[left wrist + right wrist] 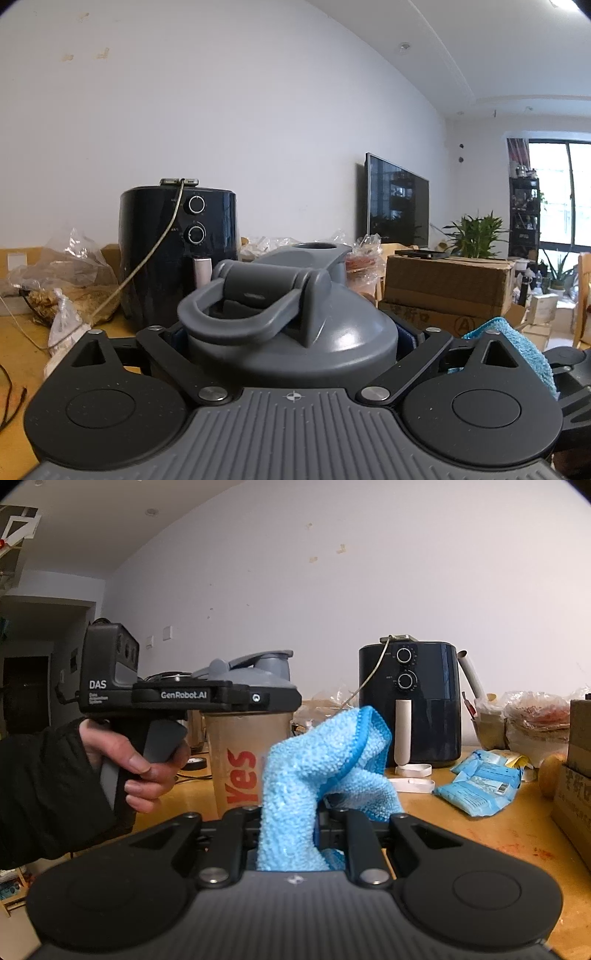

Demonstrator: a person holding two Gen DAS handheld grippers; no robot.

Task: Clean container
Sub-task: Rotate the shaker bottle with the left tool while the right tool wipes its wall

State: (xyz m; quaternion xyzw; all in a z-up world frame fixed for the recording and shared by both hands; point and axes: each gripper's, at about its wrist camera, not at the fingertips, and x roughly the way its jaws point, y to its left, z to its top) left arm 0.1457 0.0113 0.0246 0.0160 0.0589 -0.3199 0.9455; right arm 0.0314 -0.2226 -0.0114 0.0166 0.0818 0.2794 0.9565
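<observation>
Two handheld grippers at a shaker bottle on a wooden table.
Left to right: a hand holds the left gripper, jaws clamped on the bottle under its grey lid; the right gripper, jaws nearly closed, pinches a blue cloth just beside the bottle; a dark air fryer stands at the table's back edge.

Black hand-held gripper marked "DAS" and "GenRobot.AI", grey trigger, silver pivot screws; person's sleeve black
</observation>
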